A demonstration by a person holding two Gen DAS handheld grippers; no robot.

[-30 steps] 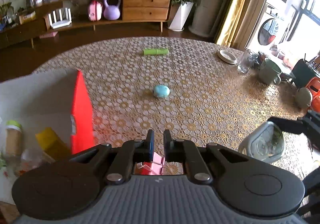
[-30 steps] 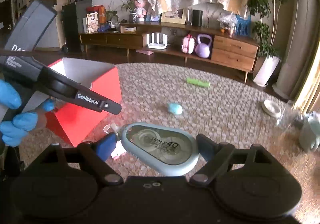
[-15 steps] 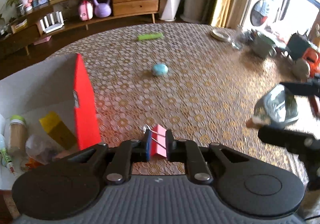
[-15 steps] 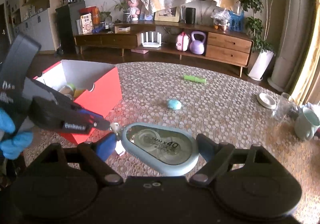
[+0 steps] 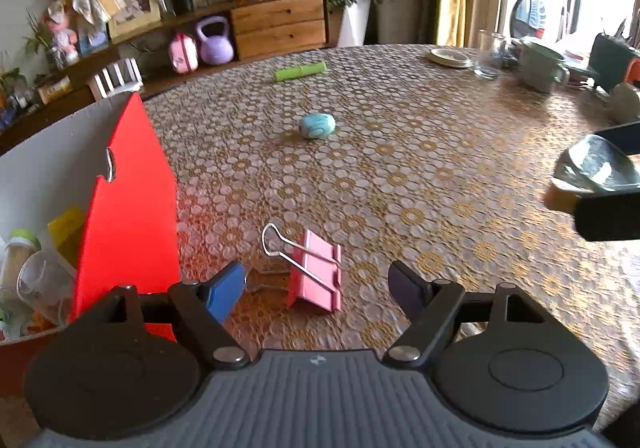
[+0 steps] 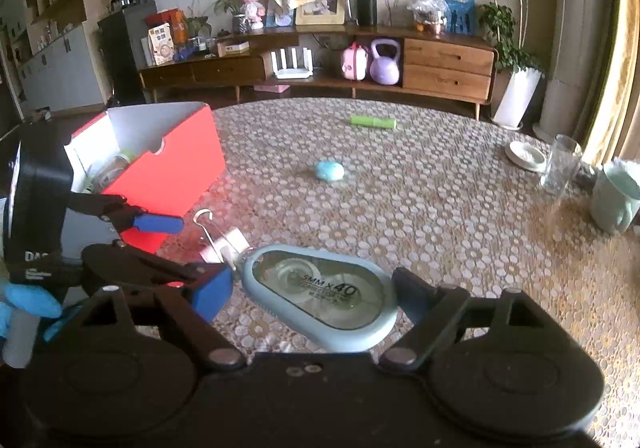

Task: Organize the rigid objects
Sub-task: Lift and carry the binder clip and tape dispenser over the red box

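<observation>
Left gripper [image 5: 318, 290]: jaws opening, pink binder clip [image 5: 316, 276] lying free between them on the tablecloth.
Right gripper [image 6: 308, 298]: clamped across one correction tape dispenser [image 6: 322, 298].
Red box [image 6: 168, 171]: one, light card.
Dispenser: smooth shell, hold its sides.
Clip: one, stiff; grasp body.
</observation>
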